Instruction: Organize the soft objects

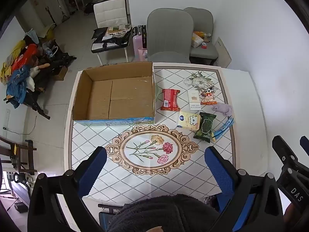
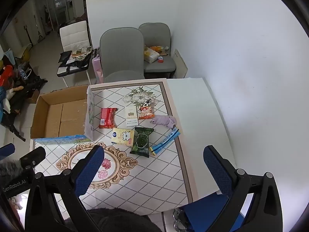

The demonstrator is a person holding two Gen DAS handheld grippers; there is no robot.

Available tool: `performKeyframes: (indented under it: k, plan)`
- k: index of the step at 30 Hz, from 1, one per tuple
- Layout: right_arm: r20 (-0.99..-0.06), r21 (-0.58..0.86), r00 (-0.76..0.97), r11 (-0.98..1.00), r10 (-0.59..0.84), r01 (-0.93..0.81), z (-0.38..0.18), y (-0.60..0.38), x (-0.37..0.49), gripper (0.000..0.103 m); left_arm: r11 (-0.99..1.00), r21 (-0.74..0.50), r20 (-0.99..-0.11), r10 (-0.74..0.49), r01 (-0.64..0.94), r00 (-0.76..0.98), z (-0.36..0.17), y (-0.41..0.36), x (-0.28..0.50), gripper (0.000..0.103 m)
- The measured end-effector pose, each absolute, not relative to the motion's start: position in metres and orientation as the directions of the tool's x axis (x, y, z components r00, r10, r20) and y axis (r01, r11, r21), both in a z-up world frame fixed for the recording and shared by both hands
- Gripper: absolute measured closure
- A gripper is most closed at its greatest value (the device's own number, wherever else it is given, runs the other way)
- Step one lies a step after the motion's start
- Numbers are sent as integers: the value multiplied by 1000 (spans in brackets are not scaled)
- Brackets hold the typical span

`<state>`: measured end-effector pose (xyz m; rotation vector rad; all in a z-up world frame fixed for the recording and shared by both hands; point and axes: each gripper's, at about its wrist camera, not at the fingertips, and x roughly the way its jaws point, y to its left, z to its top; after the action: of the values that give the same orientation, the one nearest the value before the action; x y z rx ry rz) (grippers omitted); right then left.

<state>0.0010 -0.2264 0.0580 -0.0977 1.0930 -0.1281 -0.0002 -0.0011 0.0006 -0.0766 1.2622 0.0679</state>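
Above the table's [image 1: 239, 100] near edge both the left gripper [image 1: 156, 172] and right gripper [image 2: 154, 171] hang spread and empty, sorting seemingly unstarted; next, reach a packet such as the green pack [image 2: 142, 142] beside the empty box [image 1: 115, 94].

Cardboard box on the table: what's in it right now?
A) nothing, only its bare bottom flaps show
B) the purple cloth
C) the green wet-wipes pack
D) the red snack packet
A: the cardboard box shows only bare brown flaps inside, while the red snack packet, purple cloth and green wet-wipes pack all lie on the table to its right.
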Motion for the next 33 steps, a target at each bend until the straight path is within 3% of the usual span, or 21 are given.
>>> performKeyframes:
  k: [33]
  plan:
    - [-879,-121,457,991,-137,63,64,-225,-7,0,996,-25,-943,7,-91,333,11,2,-7,0]
